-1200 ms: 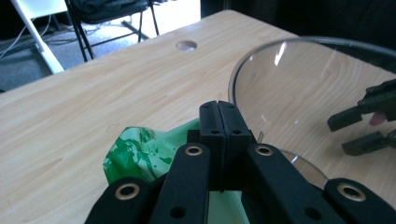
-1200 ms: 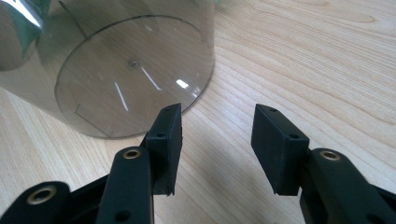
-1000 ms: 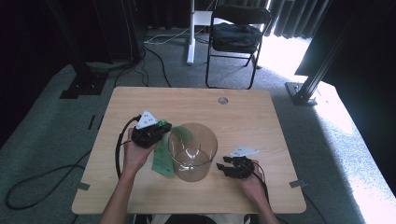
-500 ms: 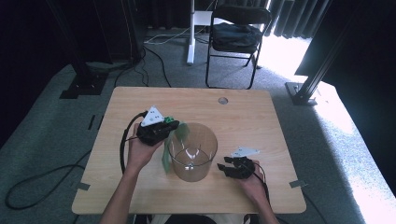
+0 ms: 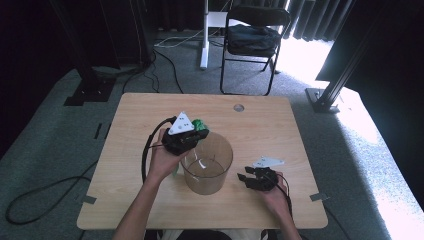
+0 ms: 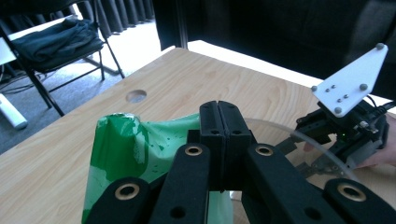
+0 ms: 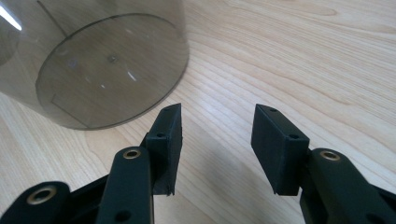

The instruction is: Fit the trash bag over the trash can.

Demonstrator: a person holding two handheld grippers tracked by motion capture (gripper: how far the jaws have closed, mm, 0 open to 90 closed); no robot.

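Note:
My left gripper (image 5: 201,136) is shut on a green plastic bag (image 5: 200,123), held up at the left rim of a clear round container (image 5: 207,165) in the middle of the table. Along its own view the jaws (image 6: 218,114) are pressed together on the crumpled green bag (image 6: 123,147), which hangs down to the left, with the container's rim (image 6: 299,135) just beyond. My right gripper (image 5: 243,179) rests on the table to the right of the container, open and empty. Its own view has the gripper (image 7: 217,126) pointing at the container's base (image 7: 102,65).
The wooden table (image 5: 280,130) has a small round hole (image 5: 239,107) near its far edge. A folding chair (image 5: 255,40) with a dark bag on it stands behind the table. Cables lie on the floor at the left (image 5: 45,192).
My left gripper has lifted the green bag off the table and carried it up and right to the container's rim. The right gripper has stayed still.

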